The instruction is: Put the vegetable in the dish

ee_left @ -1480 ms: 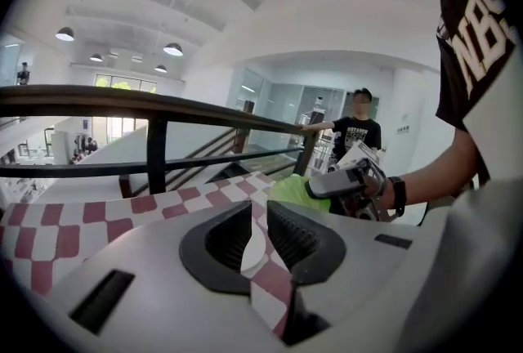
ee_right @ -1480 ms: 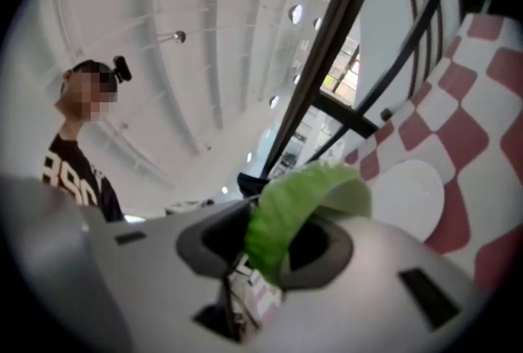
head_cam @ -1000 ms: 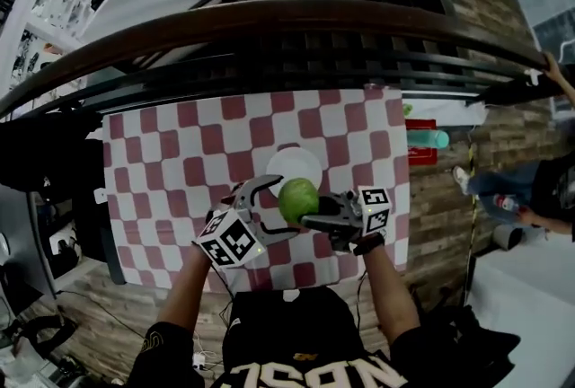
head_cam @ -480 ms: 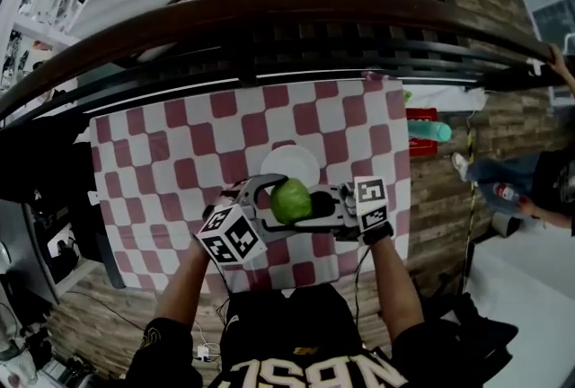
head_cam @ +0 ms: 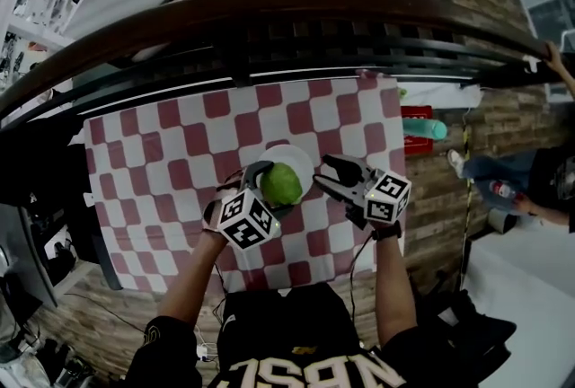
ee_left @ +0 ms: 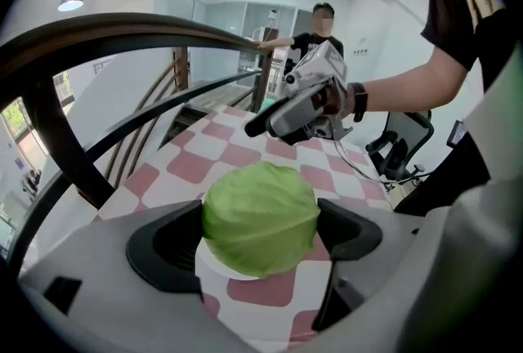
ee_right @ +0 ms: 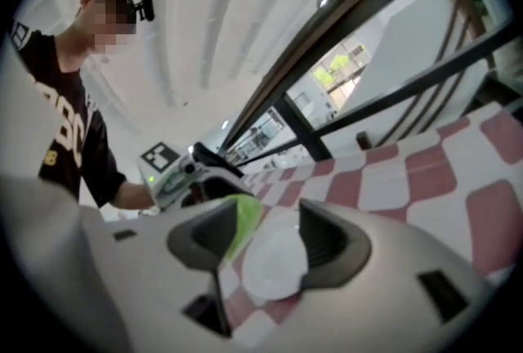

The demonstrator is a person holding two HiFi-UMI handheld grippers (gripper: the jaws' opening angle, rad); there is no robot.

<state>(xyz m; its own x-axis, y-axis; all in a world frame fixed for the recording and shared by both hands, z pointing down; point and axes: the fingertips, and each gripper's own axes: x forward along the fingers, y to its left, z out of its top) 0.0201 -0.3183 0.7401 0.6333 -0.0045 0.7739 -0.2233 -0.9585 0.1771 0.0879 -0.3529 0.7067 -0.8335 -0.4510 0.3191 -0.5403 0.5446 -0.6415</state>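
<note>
A round green cabbage (head_cam: 281,184) sits between the jaws of my left gripper (head_cam: 272,183), over the near-left part of a white dish (head_cam: 296,156). In the left gripper view both pads press the cabbage (ee_left: 260,218), so the left gripper (ee_left: 261,230) is shut on it; the dish (ee_left: 214,266) shows just beneath, and I cannot tell whether the cabbage rests on it. My right gripper (head_cam: 326,172) stands to the right of the dish, apart from the cabbage, its jaws opening with nothing between them. The right gripper (ee_right: 274,239) looks at the dish (ee_right: 274,265) and the cabbage (ee_right: 243,221).
The table (head_cam: 162,153) has a red and white chequered cloth. A dark curved railing (head_cam: 269,13) runs along its far side. A red box and a teal bottle (head_cam: 424,131) lie beyond the right edge. A person (head_cam: 539,189) sits at the far right.
The right gripper has let go of the cabbage and drawn back to the right. The left gripper has closed on the cabbage and carried it forward over the dish.
</note>
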